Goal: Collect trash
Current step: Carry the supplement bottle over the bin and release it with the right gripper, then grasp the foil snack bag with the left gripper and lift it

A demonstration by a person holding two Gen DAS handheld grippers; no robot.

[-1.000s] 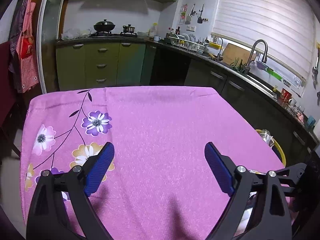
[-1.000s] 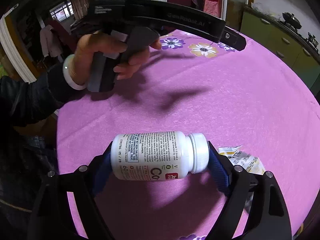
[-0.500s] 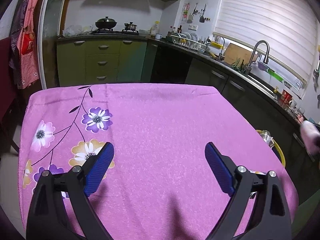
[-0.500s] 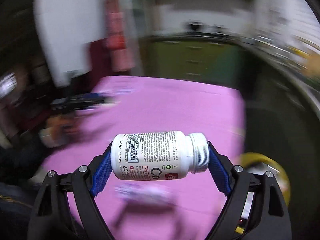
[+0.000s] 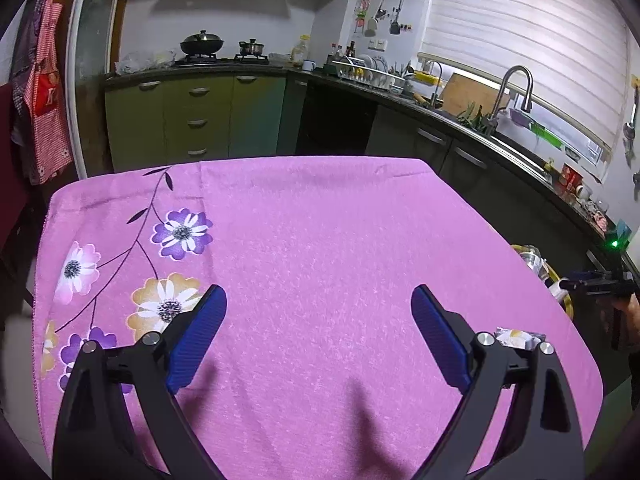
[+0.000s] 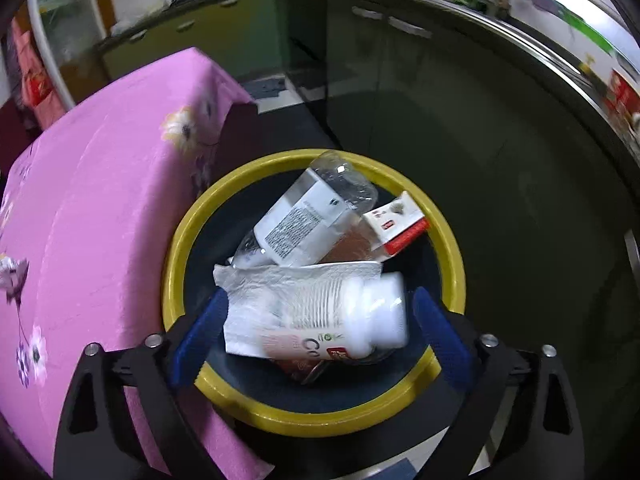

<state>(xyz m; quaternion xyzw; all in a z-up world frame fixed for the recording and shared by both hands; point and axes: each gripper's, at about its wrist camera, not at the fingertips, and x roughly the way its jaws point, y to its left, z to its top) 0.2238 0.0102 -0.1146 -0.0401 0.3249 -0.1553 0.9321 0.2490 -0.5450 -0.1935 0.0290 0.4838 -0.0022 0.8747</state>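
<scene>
Dropping white pill bottle into yellow-rimmed bin: right hand-held gripper opening, bottle loose between jaws. Next: fetching crumpled wrapper from bench; left hand-held gripper wide, empty

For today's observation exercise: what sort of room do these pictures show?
Almost certainly a home kitchen. A stove with pans, a sink tap by the window and a dish rack line the counters, with a cloth-covered table in front.
</scene>
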